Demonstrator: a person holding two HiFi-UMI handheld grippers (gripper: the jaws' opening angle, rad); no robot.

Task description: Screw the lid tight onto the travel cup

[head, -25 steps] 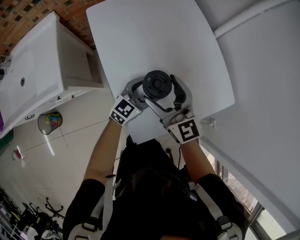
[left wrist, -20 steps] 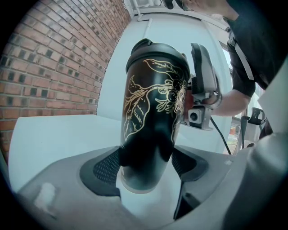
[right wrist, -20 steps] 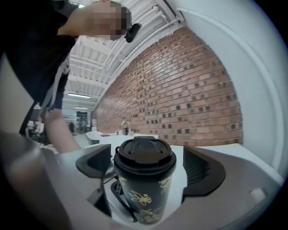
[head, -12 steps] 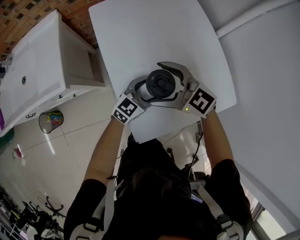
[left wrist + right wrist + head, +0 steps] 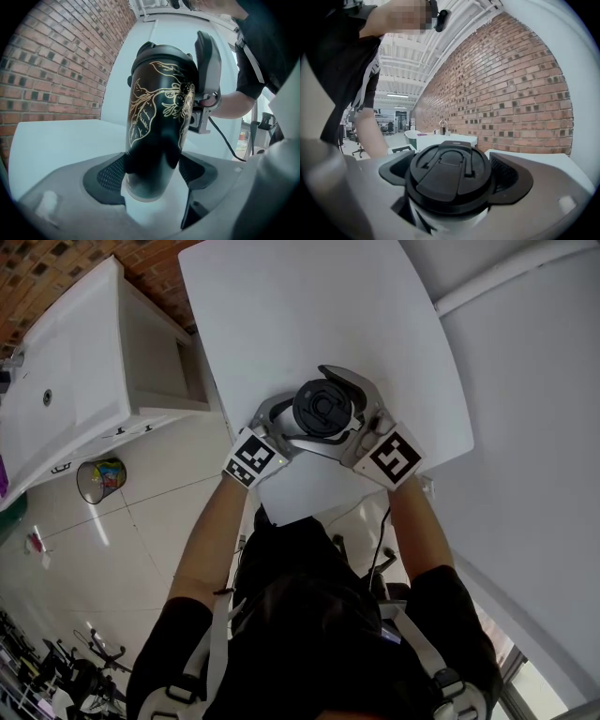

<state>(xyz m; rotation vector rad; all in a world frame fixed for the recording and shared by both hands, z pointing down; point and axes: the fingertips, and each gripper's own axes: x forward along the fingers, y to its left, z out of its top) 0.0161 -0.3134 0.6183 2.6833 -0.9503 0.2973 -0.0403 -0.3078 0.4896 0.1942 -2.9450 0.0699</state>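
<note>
A black travel cup (image 5: 159,117) with gold leaf artwork stands toward the near edge of the white table (image 5: 281,315), bare top beyond, the left gripper (image 5: 152,172) pinching its base and the right gripper (image 5: 452,171)'s spread jaws just closing around the lid (image 5: 449,180).

Bright even light, white bench (image 5: 281,315) nearly blown out in the head view. Both gripper views are heavy fisheye: black corners, brick wall (image 5: 525,93) bowing at 2 o'clock, foreground going soft at 6 o'clock

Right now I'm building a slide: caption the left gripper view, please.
Left gripper clamps the lower body of a black, gold-leafed travel cup over a white table, brick wall behind.
</note>
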